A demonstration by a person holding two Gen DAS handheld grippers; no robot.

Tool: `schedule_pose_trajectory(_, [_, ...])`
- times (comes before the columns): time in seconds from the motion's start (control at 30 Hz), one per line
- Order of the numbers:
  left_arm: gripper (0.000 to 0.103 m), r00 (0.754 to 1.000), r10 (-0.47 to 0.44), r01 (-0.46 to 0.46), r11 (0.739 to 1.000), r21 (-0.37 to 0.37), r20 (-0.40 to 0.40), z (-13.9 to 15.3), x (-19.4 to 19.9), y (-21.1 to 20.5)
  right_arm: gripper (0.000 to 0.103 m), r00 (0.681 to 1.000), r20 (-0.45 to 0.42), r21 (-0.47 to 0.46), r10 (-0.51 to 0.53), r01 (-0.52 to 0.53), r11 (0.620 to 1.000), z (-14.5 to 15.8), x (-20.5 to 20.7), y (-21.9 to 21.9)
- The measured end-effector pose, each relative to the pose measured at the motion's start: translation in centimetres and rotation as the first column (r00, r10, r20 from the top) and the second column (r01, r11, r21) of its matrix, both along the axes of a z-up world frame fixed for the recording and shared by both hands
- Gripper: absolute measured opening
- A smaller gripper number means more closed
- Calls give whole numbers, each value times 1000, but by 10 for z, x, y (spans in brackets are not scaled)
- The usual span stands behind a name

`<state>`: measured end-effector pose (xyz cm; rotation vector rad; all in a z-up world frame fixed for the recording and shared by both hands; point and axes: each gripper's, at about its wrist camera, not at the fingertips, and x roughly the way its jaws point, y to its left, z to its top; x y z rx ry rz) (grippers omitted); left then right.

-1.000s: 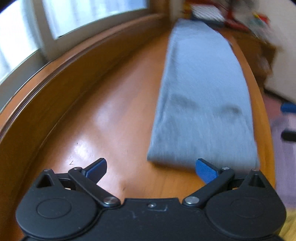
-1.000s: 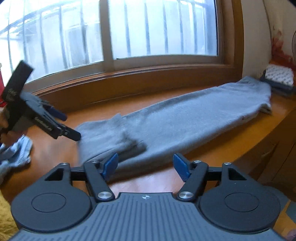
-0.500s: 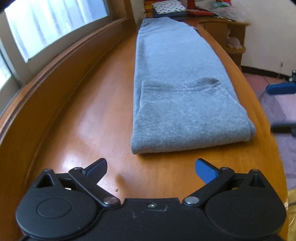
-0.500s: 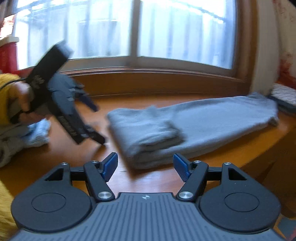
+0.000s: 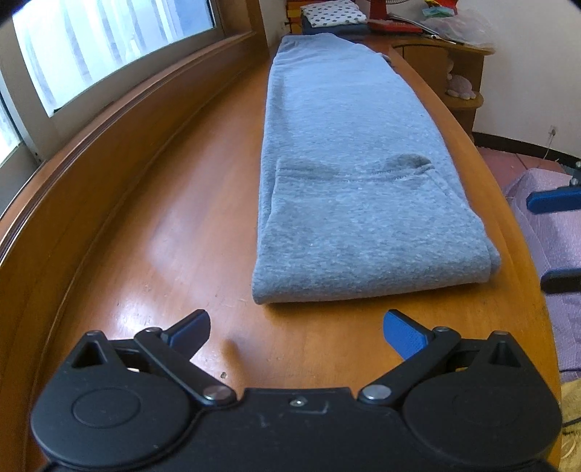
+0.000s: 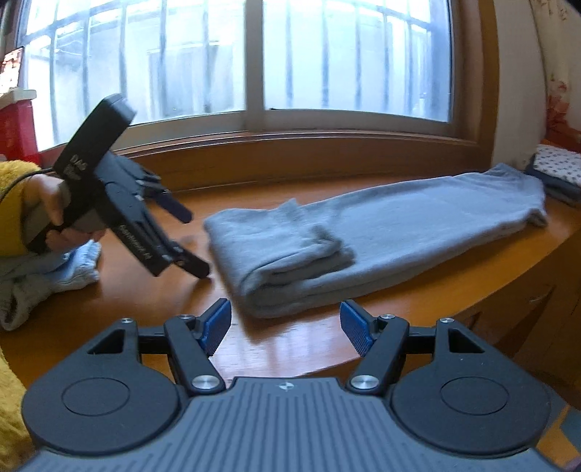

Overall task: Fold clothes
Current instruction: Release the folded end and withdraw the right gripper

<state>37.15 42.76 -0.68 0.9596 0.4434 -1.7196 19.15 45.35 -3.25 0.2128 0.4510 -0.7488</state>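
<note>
Grey garment (image 5: 348, 174) laid long along the wooden counter (image 5: 174, 232), near end already doubled back on itself into a thick fold (image 6: 290, 254), far end flat toward the stack of folded clothes (image 5: 332, 16) by the wall. Left tool (image 5: 296, 328) hovering just short of the folded edge, fingers apart, nothing held. Right tool (image 6: 285, 323) off the counter's front side, fingers likewise apart and empty.

Risks from here, as judgement only:
- Pinching just the top layer of the doubled end: fold likely to peel open when lifted.
- Uneven grips at the two corners: skewed roll, one edge creeping over the counter's front lip, very close already.
- Dragging thick fleece over polished wood: whole strip sliding instead of folding.
- Loose pale cloth (image 6: 47, 276) near the left hand (image 6: 54, 218): easy to snag.
</note>
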Motion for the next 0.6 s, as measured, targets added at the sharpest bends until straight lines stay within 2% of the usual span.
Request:
schedule_pose_trajectory(0.2, [102,997,-57,58,998,-18,49,2,-10,5,70,999,44,-42,-10,12,999,-3,10,10])
schedule_pose_trajectory(0.37, [102,984,-144,150,987,-50,109,2,-18,11,70,999,28,-79,24,-22,997,-4,23,18])
schedule_pose_trajectory(0.6, [102,991,-134,134,991,-17,1,-3,-2,-1,69,996,-88,-141,21,-33,990,-20,37,14])
